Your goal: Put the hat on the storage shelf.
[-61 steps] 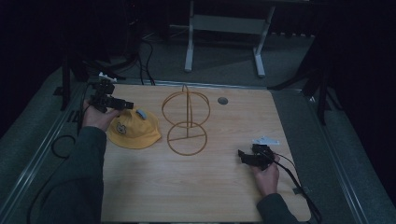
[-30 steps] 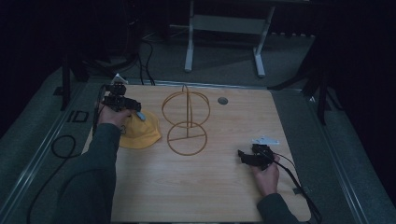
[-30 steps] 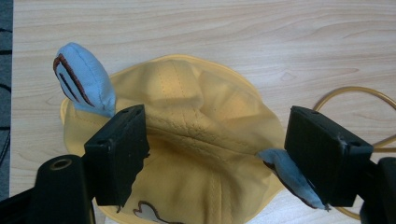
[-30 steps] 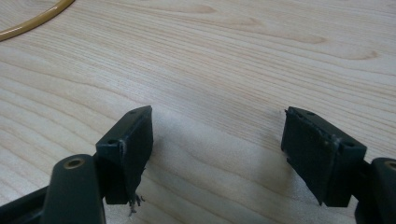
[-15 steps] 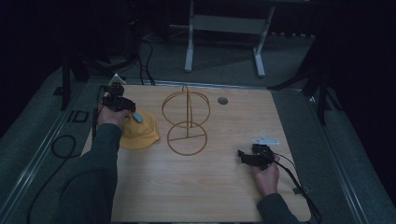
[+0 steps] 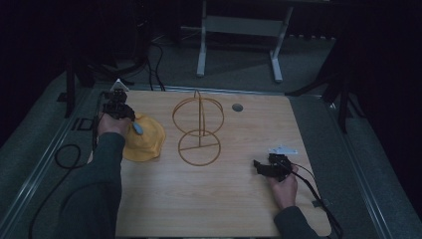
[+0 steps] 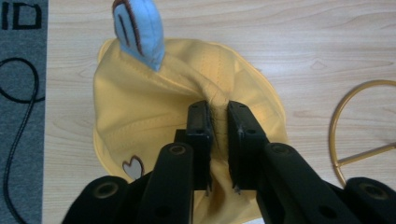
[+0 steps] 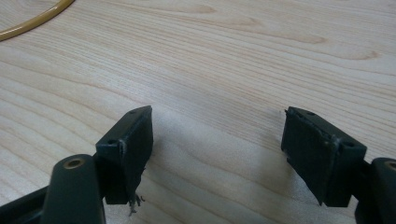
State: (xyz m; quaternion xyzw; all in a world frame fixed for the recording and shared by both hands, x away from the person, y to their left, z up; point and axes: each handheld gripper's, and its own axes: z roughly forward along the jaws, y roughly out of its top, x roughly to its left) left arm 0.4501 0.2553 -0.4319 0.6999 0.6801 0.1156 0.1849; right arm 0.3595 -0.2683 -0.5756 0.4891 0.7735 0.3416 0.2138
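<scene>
Pinching a fold of cloth at the crown, the left claw (image 7: 218,135) has just been closing on the soft yellow fabric hat (image 7: 154,126), and a ridge of the fabric now stands squeezed between its two black jaws. That hat lies on the pale wooden bench (image 6: 224,199) near its left edge, directly under and around the claw, with a light blue ear-shaped flap (image 7: 139,32) sticking up on the far side of the grip. Just beside the hat stands a golden wire stand of hoops (image 6: 198,130), apart from it. Over at the bench's right side, the right claw (image 8: 219,154) rests low above bare wood, jaws spread wide with nothing between them.
</scene>
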